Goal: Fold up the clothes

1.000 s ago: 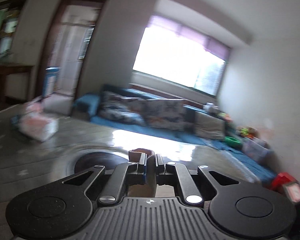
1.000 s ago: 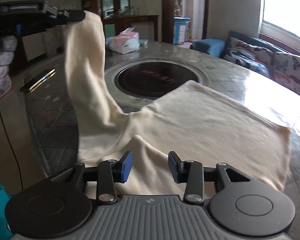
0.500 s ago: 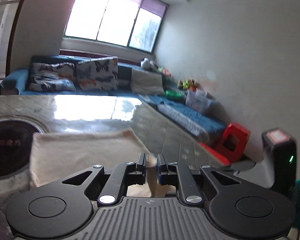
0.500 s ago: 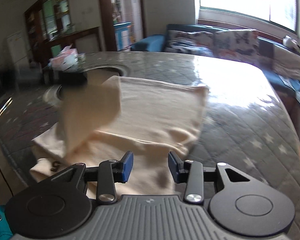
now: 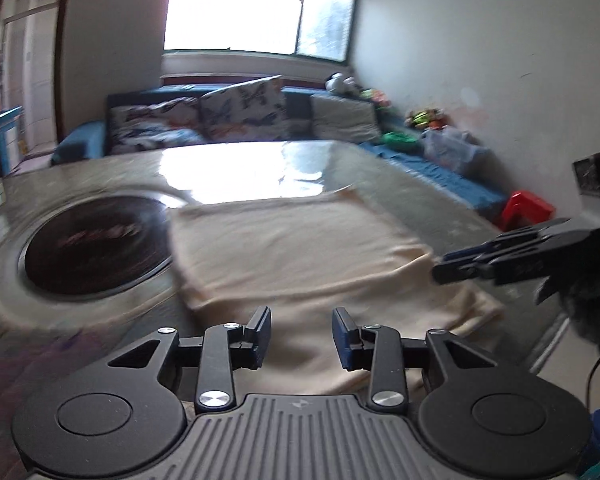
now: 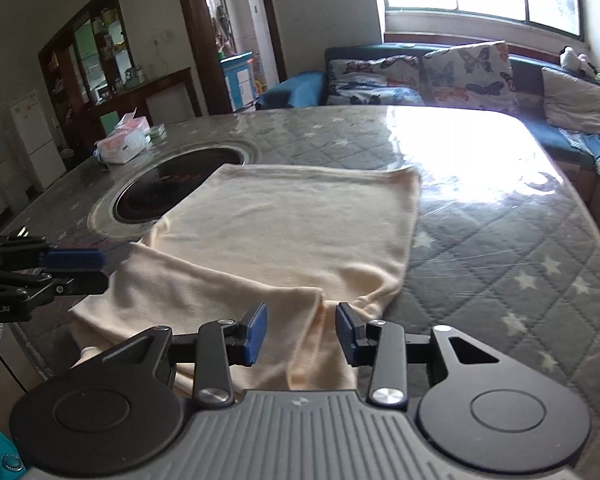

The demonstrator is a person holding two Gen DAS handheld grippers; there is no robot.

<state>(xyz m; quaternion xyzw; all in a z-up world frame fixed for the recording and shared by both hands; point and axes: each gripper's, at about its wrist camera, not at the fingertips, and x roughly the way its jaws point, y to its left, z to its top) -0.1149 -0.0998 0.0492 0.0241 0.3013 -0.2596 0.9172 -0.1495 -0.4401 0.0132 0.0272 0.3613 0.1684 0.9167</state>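
Note:
A cream garment (image 5: 292,248) lies folded on the quilted table, its near edge hanging over the table's front. In the left wrist view my left gripper (image 5: 302,336) is open just above that near edge, nothing between its fingers. My right gripper (image 5: 480,260) shows from the side at the garment's right edge. In the right wrist view the garment (image 6: 284,232) spreads ahead, with a rumpled fold near the front. My right gripper (image 6: 301,334) is open over that fold, holding nothing. My left gripper (image 6: 60,268) appears at the garment's left edge.
A round dark inset (image 6: 180,188) sits in the table (image 6: 500,248) just left of and behind the garment. A tissue pack (image 6: 122,144) lies at the far left. A sofa with cushions (image 6: 420,72) lines the back wall. A red stool (image 5: 528,208) stands right.
My left gripper, earlier shut on a lifted part of the garment, has carried it across, lowered and opened. The cloth now lies flat. The right gripper stayed open.

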